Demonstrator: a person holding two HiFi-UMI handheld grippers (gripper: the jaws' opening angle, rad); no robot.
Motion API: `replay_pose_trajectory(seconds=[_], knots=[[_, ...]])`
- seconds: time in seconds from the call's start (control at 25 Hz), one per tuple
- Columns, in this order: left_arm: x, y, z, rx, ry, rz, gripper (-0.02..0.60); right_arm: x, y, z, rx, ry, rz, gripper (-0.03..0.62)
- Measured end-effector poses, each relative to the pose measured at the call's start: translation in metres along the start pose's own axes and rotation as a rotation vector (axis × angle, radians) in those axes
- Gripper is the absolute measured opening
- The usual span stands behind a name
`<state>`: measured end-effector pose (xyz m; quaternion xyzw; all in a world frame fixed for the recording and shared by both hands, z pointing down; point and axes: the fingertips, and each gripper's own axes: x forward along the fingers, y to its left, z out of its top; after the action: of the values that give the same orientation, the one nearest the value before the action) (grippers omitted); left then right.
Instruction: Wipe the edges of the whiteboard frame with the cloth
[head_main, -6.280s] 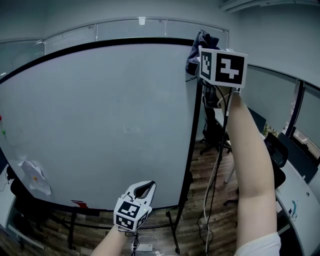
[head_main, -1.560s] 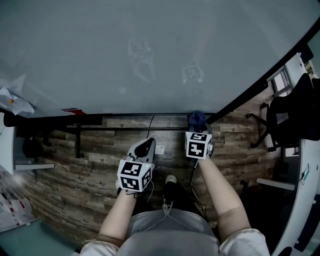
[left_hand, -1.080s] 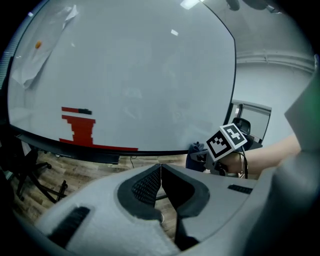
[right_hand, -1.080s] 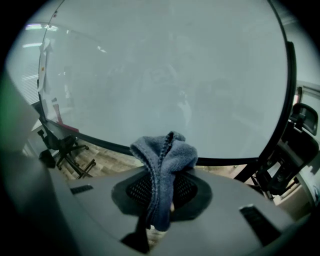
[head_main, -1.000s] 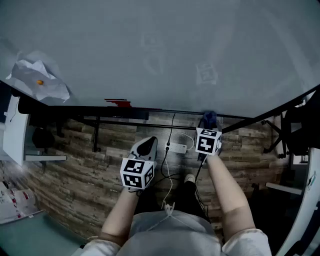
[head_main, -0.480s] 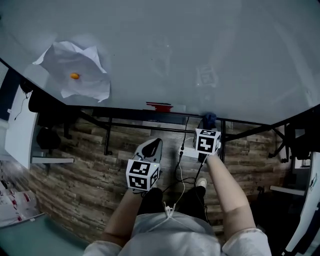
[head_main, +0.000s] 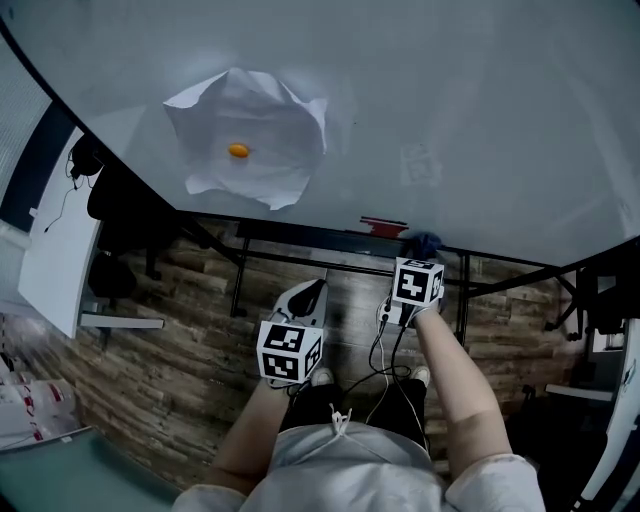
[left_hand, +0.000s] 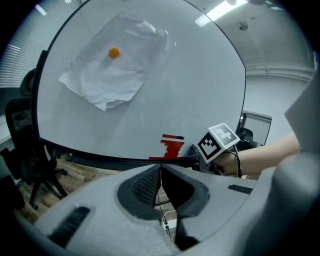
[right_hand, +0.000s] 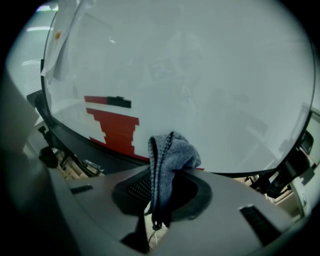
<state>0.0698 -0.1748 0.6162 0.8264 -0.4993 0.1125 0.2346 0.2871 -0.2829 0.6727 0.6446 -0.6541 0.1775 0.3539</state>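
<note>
One cloth, pinched in the right gripper's jaws, sits at the whiteboard frame's bottom edge, just right of one red block. The left gripper is closed and empty.

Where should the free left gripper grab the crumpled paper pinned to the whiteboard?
Probably the paper's loose lower corner, coming up from below. The orange magnet pins its middle flat to the whiteboard, while the creased edges look slightly lifted, giving the jaws something to pinch. The left gripper is shut now, so it would need to open first.
</note>
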Motion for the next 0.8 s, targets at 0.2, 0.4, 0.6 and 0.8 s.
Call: replay_pose_trajectory(seconds=[0.2,0.4,0.6,0.8], knots=[[-0.024,0.030,0.000,-0.010,-0.015,0.015,0.018,-0.005,0.047,0.008,-0.136,0.027,0.075,0.067],[-0.045,0.052,0.009,0.007,-0.050,0.053,0.018,-0.009,0.113,0.022,-0.099,0.032,0.198,0.067],[-0.070,0.083,0.006,-0.011,-0.060,0.110,0.018,-0.007,0.147,0.032,-0.114,0.044,0.223,0.067],[-0.084,0.111,0.006,-0.022,-0.081,0.140,0.018,-0.002,0.172,0.040,-0.082,0.045,0.244,0.067]])
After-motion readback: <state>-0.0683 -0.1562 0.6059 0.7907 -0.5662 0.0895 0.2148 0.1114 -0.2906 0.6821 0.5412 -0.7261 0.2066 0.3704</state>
